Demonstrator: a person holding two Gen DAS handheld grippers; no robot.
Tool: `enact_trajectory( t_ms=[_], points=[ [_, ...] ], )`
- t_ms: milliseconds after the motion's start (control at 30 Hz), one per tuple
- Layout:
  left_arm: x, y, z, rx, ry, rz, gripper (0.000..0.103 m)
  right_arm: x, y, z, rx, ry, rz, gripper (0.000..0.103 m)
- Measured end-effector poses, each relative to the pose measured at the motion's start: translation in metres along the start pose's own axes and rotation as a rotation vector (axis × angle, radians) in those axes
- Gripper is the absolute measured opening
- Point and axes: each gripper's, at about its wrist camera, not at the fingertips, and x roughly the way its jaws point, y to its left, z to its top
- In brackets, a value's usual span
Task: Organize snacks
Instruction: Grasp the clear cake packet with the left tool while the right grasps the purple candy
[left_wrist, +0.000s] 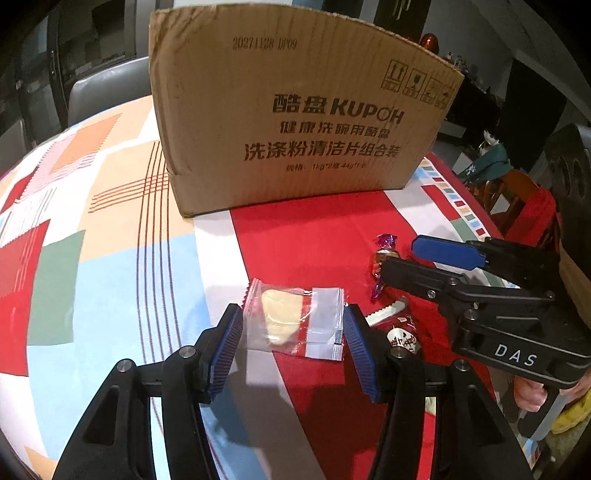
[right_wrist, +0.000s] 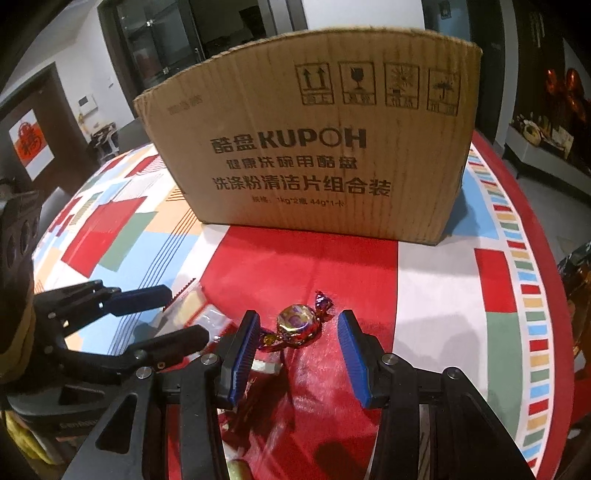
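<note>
A clear packet with a pale biscuit (left_wrist: 291, 319) lies on the patterned tablecloth, between the open fingers of my left gripper (left_wrist: 293, 332). A foil-wrapped candy with purple twisted ends (right_wrist: 297, 321) lies between the open fingers of my right gripper (right_wrist: 295, 334); it also shows in the left wrist view (left_wrist: 384, 258). The right gripper (left_wrist: 406, 258) shows in the left wrist view, the left gripper (right_wrist: 181, 317) in the right wrist view. The biscuit packet (right_wrist: 192, 308) shows partly behind the left gripper. A cardboard box (left_wrist: 291, 118) (right_wrist: 325, 147) stands beyond both.
A red wrapped snack (left_wrist: 400, 328) lies beside the left gripper's right finger. A grey chair (left_wrist: 107, 88) stands behind the table. The table edge (right_wrist: 554, 295) curves on the right. Furniture with a red cloth (left_wrist: 532, 214) stands at the right.
</note>
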Motion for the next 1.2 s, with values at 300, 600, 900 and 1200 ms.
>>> enact_trajectory(
  t_ms=[300, 600, 900, 1200],
  points=[
    [0.006, 0.001, 0.0, -0.035, -0.024, -0.004, 0.055, 0.013, -0.002, 0.001, 0.018, 0.009, 0.0, 0.045],
    [0.001, -0.002, -0.006, -0.036, -0.061, 0.004, 0.042, 0.015, 0.003, -0.003, -0.002, 0.005, -0.008, 0.038],
    [-0.003, 0.001, -0.006, -0.067, -0.065, 0.012, 0.031, 0.01, 0.005, -0.003, -0.006, -0.004, -0.017, 0.033],
    [-0.031, -0.003, -0.004, -0.067, -0.125, 0.021, 0.031, -0.009, 0.013, 0.001, -0.02, -0.038, -0.007, 0.018]
  ],
)
